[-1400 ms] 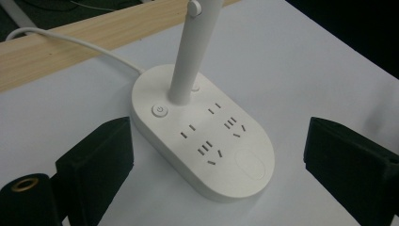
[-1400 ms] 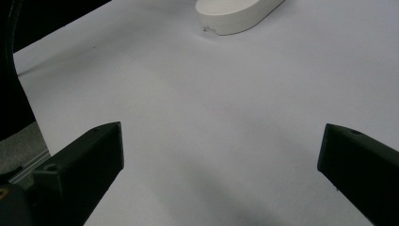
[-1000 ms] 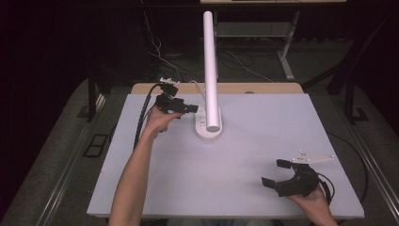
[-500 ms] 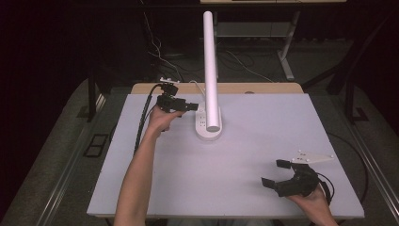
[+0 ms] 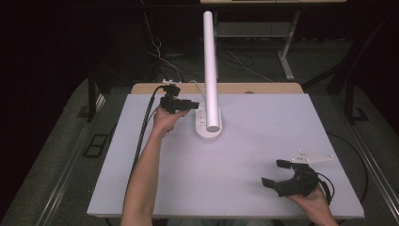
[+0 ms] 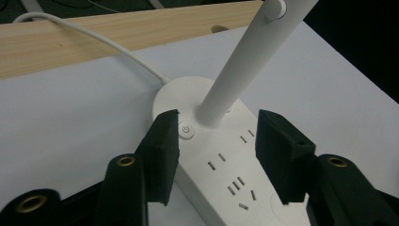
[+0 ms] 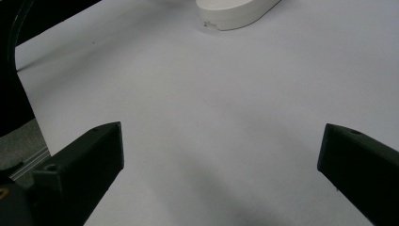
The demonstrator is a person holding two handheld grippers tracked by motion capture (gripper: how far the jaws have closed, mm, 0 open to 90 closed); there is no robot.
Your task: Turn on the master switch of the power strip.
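A white desk lamp stands at the back middle of the table, with a long tube [image 5: 210, 66] leaning forward over its oval base [image 5: 207, 127]. The base [image 6: 226, 165] carries socket slots and a round power button [image 6: 186, 131]. My left gripper [image 5: 193, 106] is level with the base's left end. Its jaws have just been closing, and they stand open on either side of the lamp's stem [image 6: 235, 80] without touching it. One pad [image 6: 164, 141] hangs right beside the button. My right gripper [image 5: 275, 173] rests wide open near the front right, with nothing between its fingers [image 7: 89, 155].
A white cable [image 6: 94, 40] runs from the base over a wooden strip [image 6: 117, 33] at the table's back edge. The white tabletop [image 5: 244, 141] spreads between both hands. The lamp base [image 7: 237, 12] lies far ahead of the right gripper. Dark floor and cables surround the table.
The left gripper's jaws have drawn a little closer together beside the lamp base. Both hands have kept their places.
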